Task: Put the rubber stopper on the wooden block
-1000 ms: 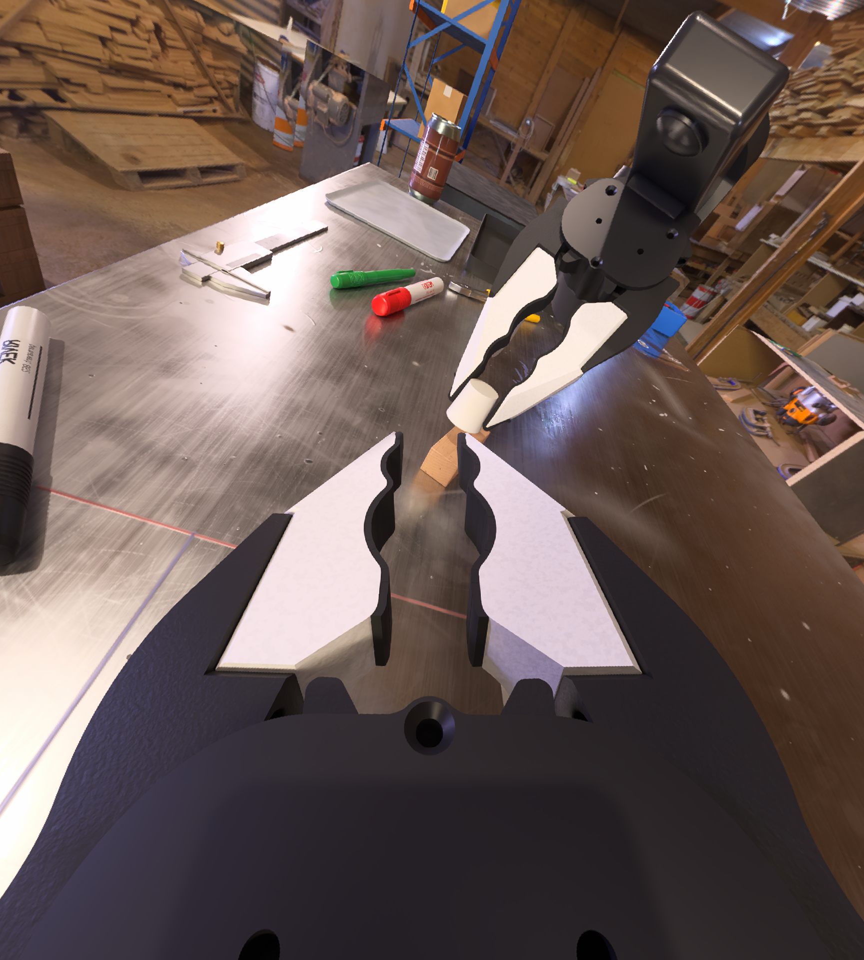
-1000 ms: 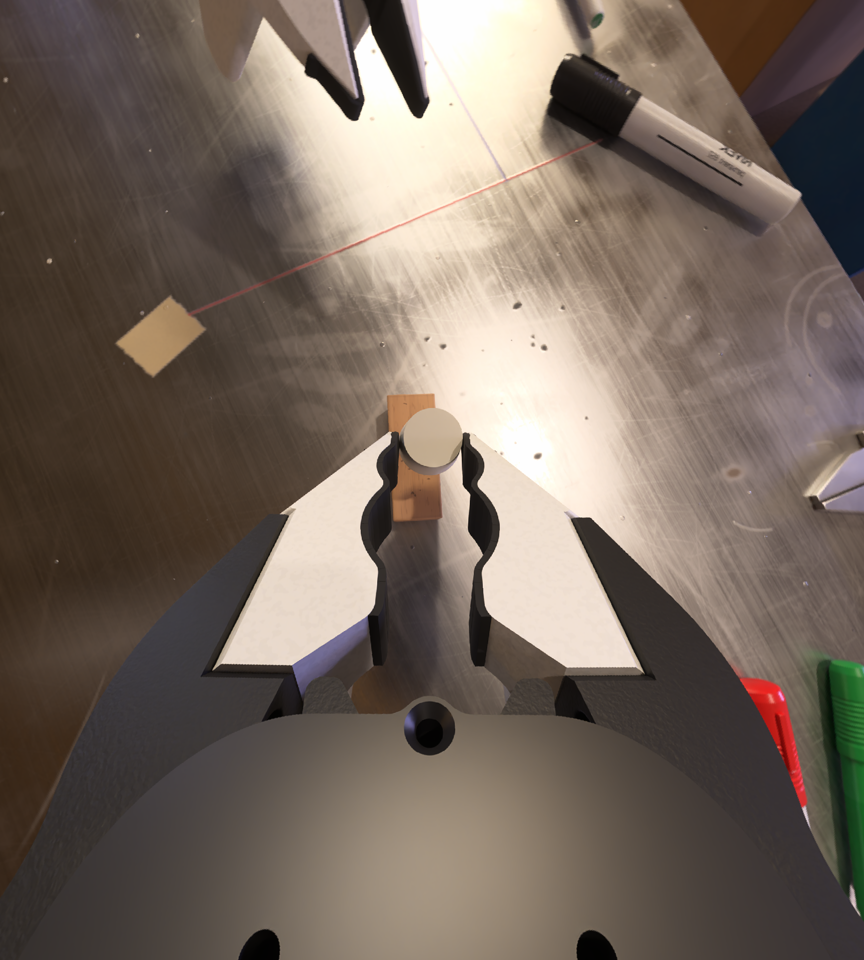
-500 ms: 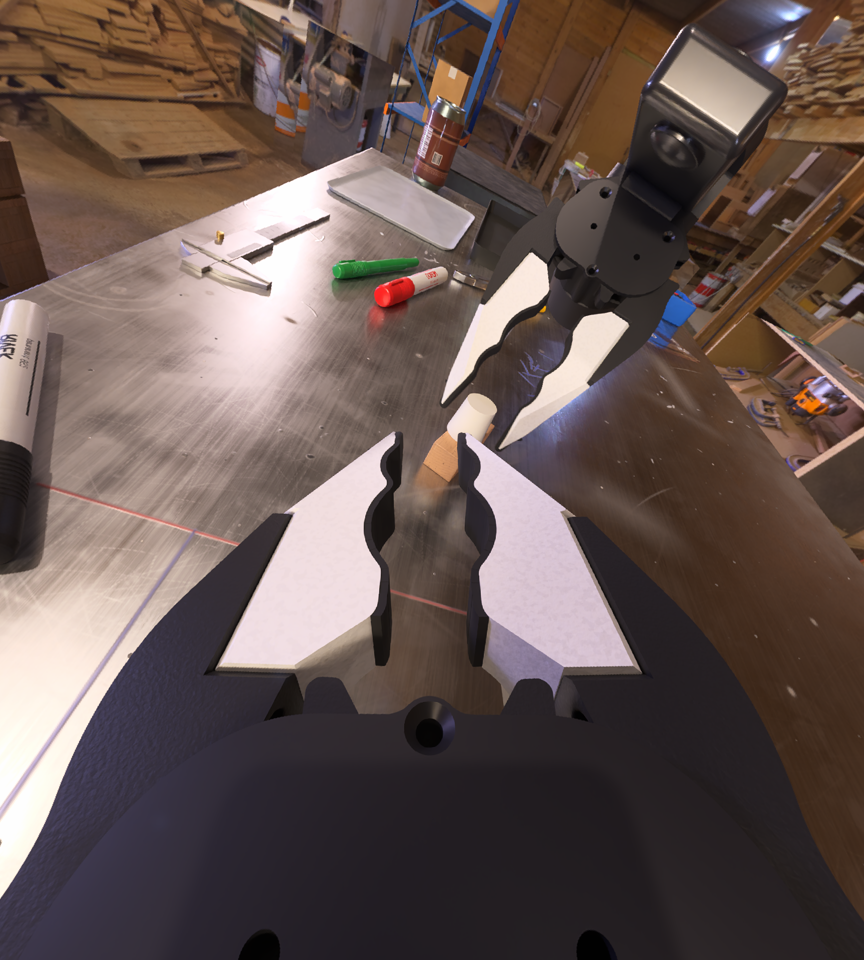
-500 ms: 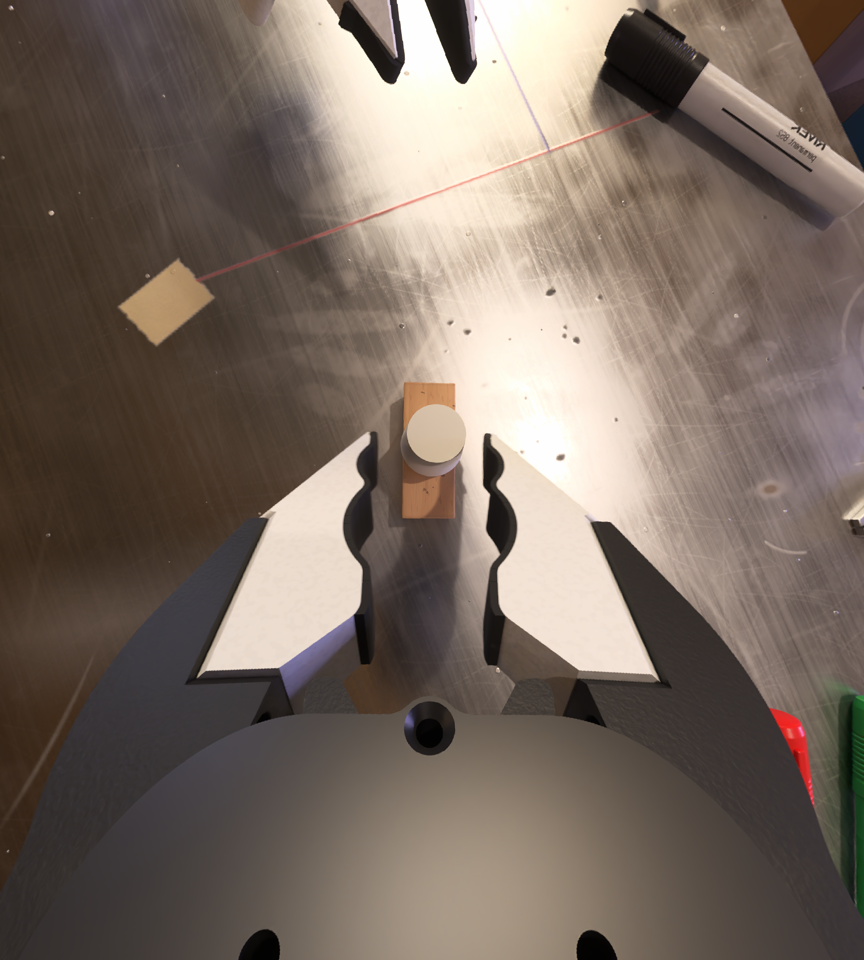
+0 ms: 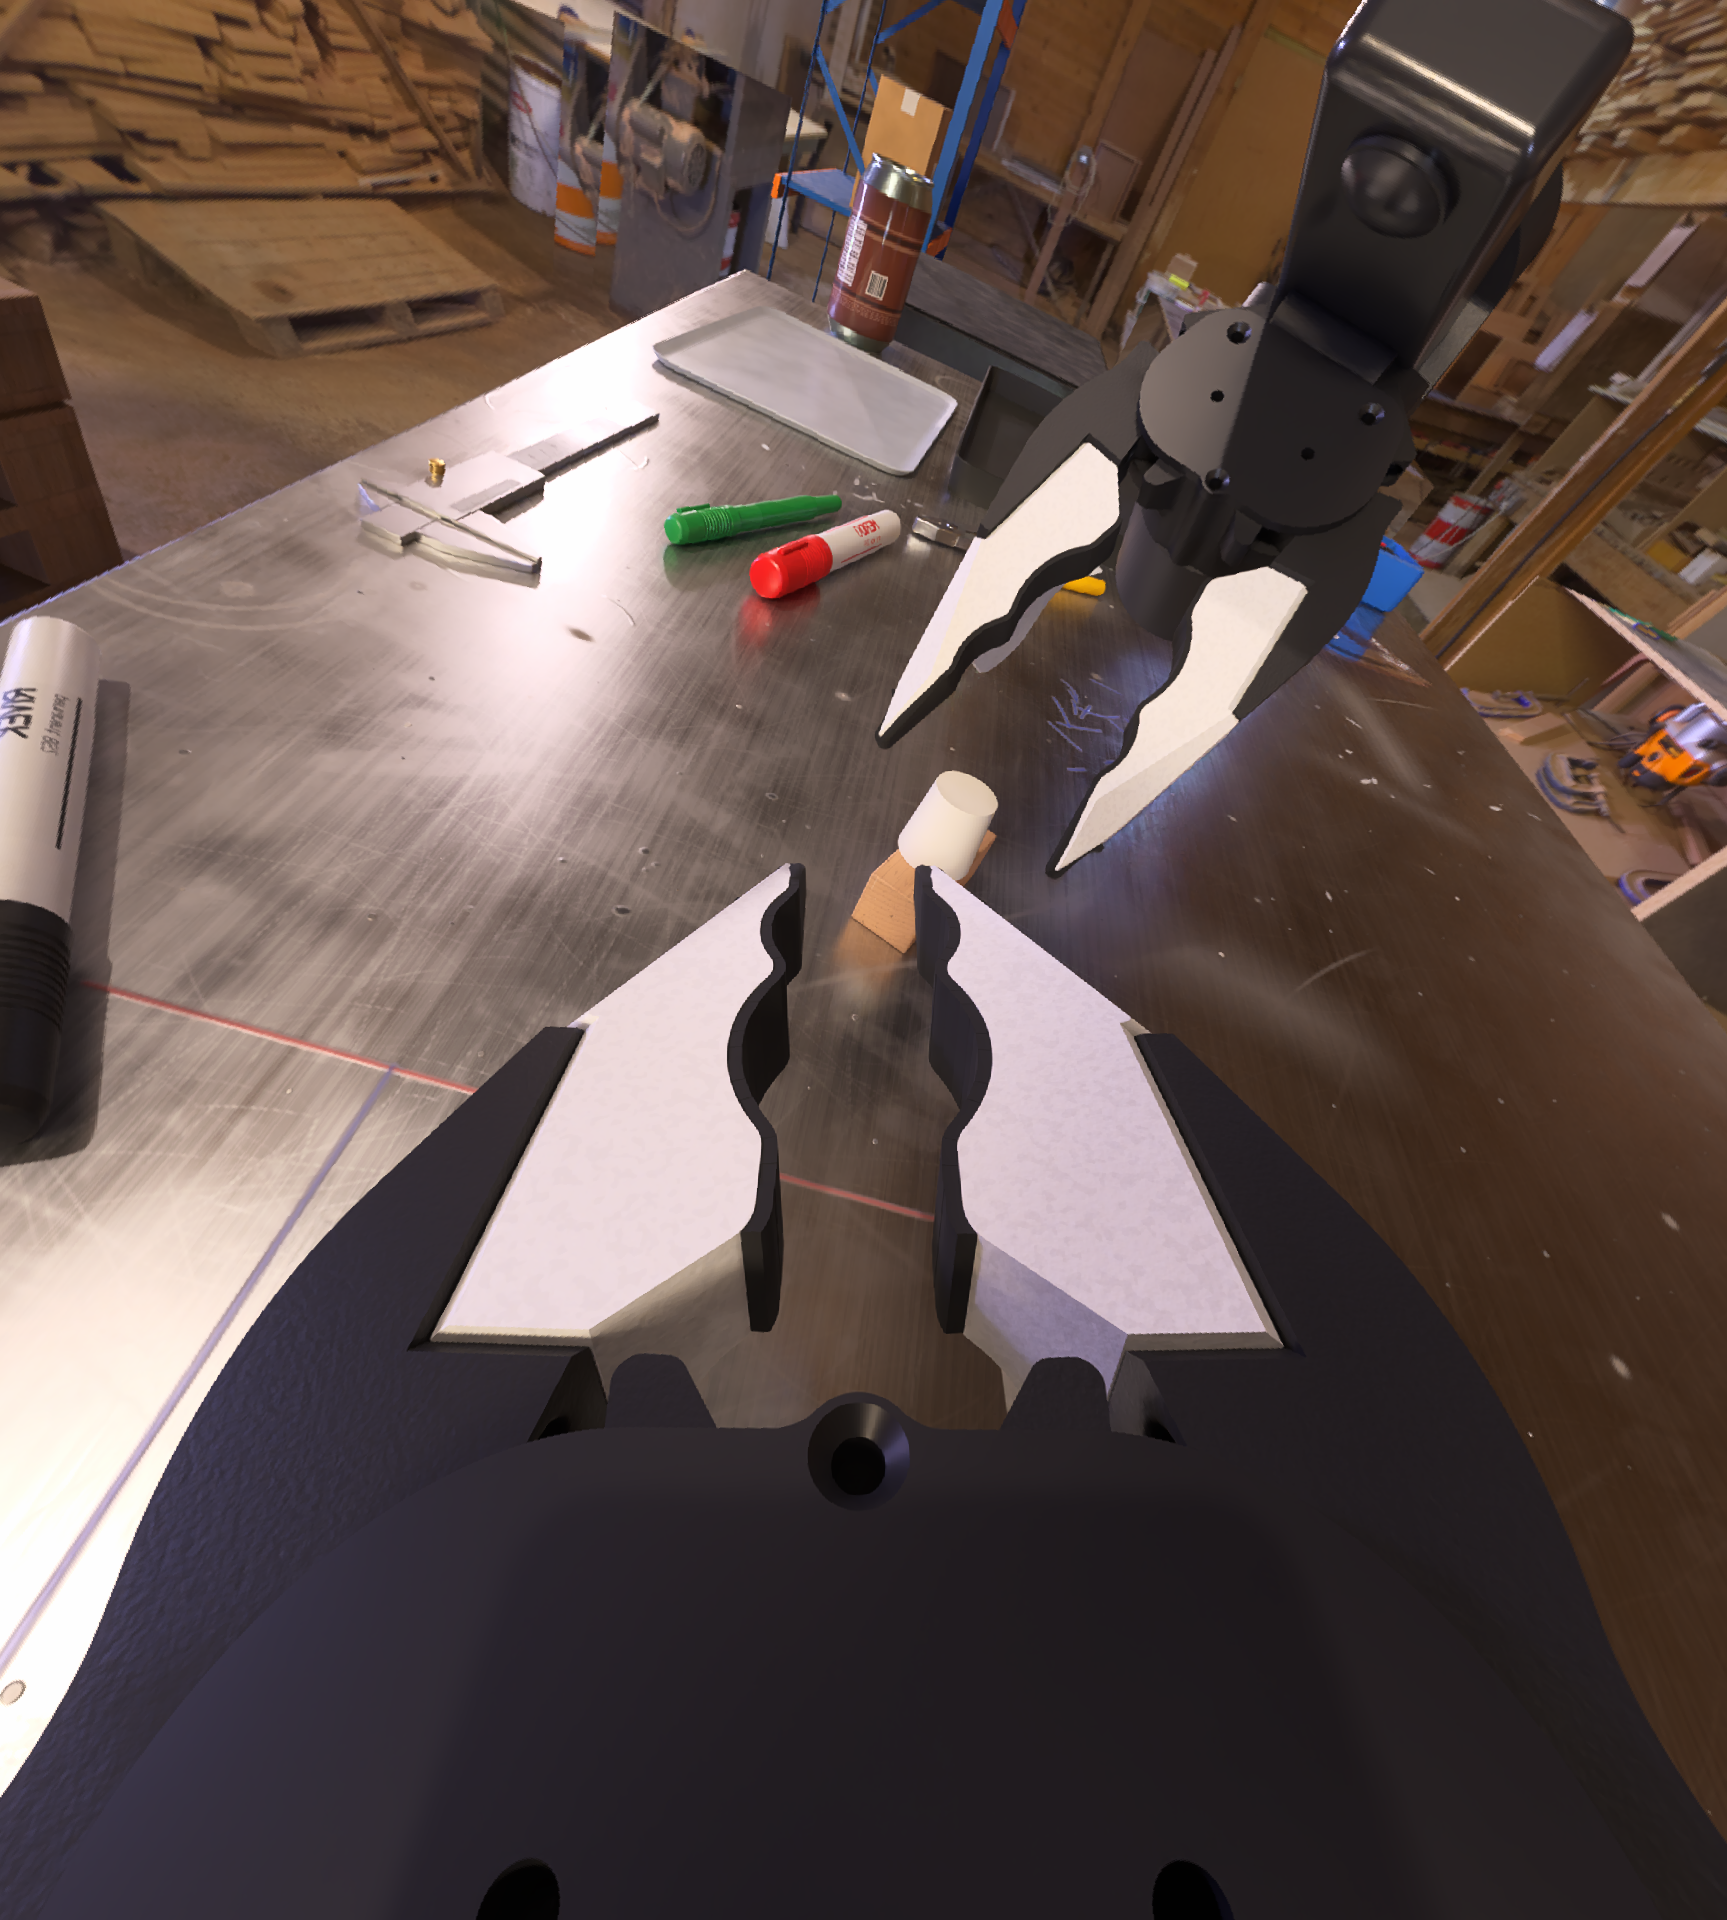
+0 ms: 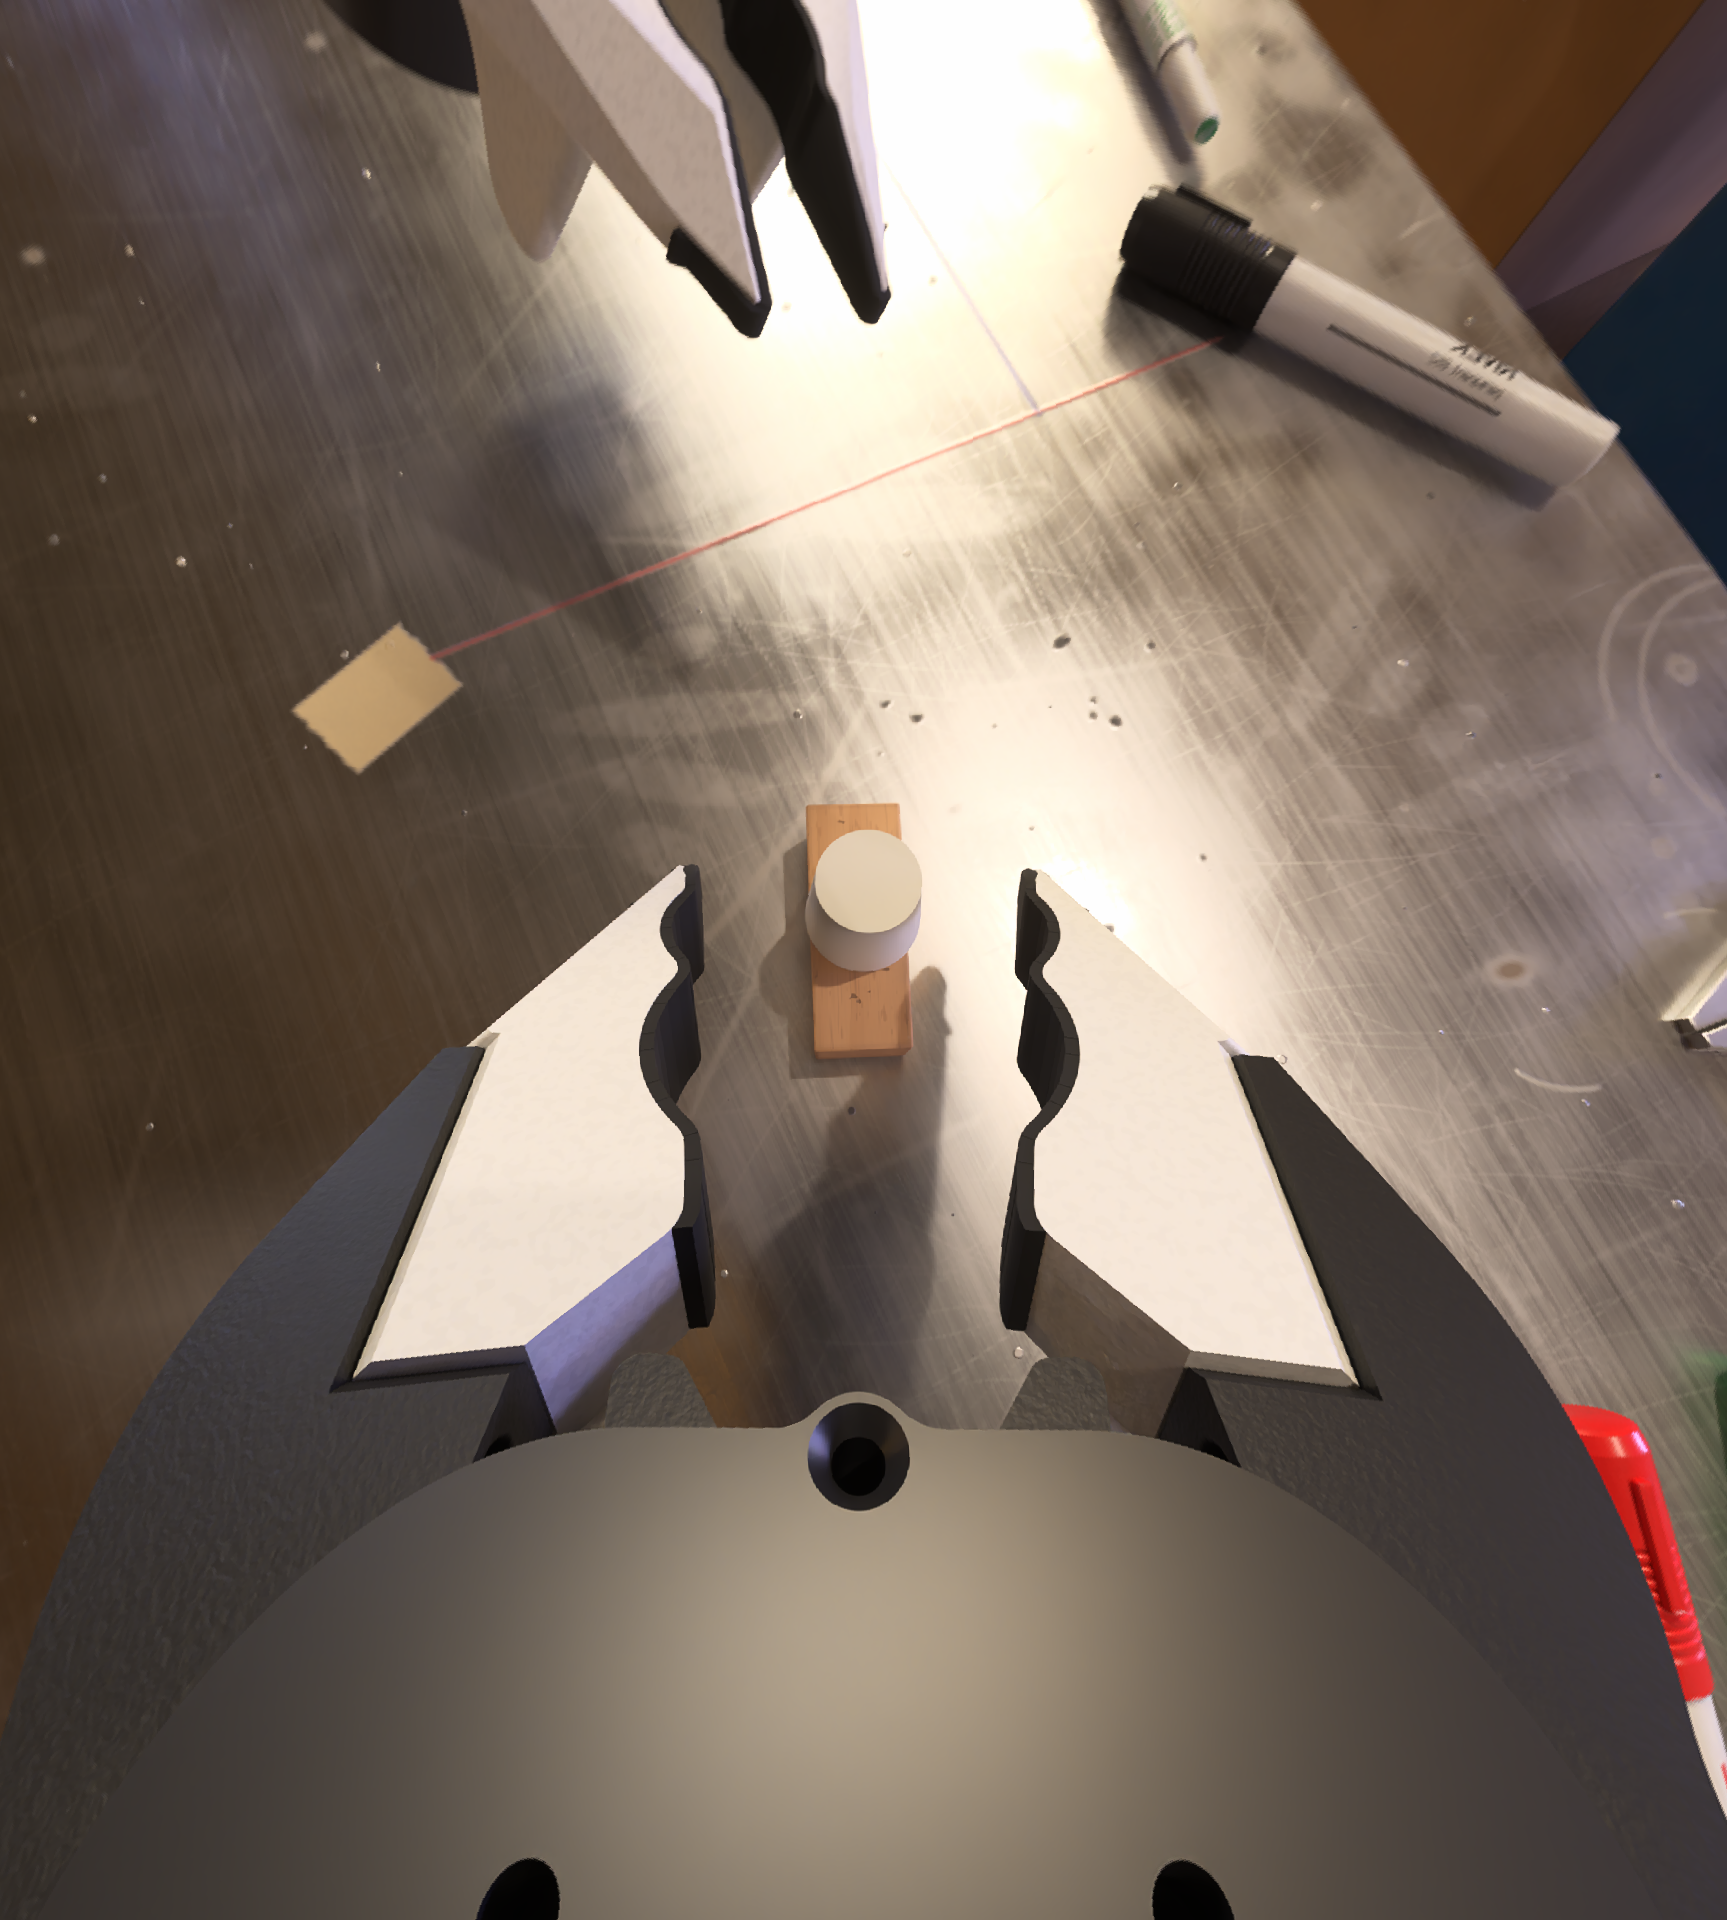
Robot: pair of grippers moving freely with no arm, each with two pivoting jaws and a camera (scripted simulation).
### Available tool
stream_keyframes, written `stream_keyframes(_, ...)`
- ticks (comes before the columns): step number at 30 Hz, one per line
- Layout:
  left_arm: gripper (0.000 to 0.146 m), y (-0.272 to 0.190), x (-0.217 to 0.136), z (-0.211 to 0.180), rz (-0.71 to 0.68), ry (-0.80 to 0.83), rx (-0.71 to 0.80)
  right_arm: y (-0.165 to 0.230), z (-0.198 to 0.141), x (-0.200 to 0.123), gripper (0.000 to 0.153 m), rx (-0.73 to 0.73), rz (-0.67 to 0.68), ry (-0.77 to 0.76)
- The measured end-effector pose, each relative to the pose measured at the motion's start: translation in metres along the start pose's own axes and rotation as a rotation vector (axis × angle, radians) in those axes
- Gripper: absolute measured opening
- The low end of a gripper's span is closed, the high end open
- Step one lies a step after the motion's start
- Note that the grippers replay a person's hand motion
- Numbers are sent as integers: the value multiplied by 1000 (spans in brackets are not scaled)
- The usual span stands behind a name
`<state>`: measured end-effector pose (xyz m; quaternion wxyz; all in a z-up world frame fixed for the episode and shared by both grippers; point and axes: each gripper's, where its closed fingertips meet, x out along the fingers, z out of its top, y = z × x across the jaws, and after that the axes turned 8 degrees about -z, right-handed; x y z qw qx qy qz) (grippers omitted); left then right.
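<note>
Rubber stopper stands upright on the wooden block, just above frame centre in the right wrist view, sitting toward the block's far end, near end bare; block lies flat on the scuffed metal table. Right gripper now spread wide, fingers well clear of the stopper on either side; a second ago it pinched the stopper, half a second ago it had begun to part, and since then it has also backed off and up. Judgement: release is done, stopper holds its place unaided, the task looks complete bar a clean retreat. Left gripper hangs over the table empty, its jaws a narrow gap apart, pointed at the block, unchanged. Left wrist view gives the side-on check: stopper seen at centre-right seated on the block, right gripper raised above it, tips apart. It also shows the can and tray at upper centre, which the top-down view lacks. Only the right wrist view shows the tan tape scrap at left. Black-capped marker, red marker and green marker lie well apart
</note>
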<state>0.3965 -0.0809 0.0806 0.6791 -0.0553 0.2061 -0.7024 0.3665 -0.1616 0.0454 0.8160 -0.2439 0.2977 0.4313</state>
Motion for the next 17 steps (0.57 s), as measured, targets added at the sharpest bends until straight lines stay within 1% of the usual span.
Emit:
stream_keyframes(4, 21, -4, -1, 2, 4, -12, 36, -11, 5, -9, 60, 37, -73, -62)
stream_keyframes(6, 21, -6, -2, 3, 5, -15, 55, -17, 7, -16, 57, 70, -111, -100)
stream_keyframes(10, 24, -13, -2, 4, 13, -10, 97, -19, 9, -29, 49, 116, -127, -170)
stream_keyframes(13, 29, -24, -3, 5, -17, -15, 82, -14, 2, -33, 43, 131, -98, -159)
stream_keyframes(17, 35, -42, -6, 4, -51, -34, 64, -8, -11, -31, 43, 125, -94, -108)
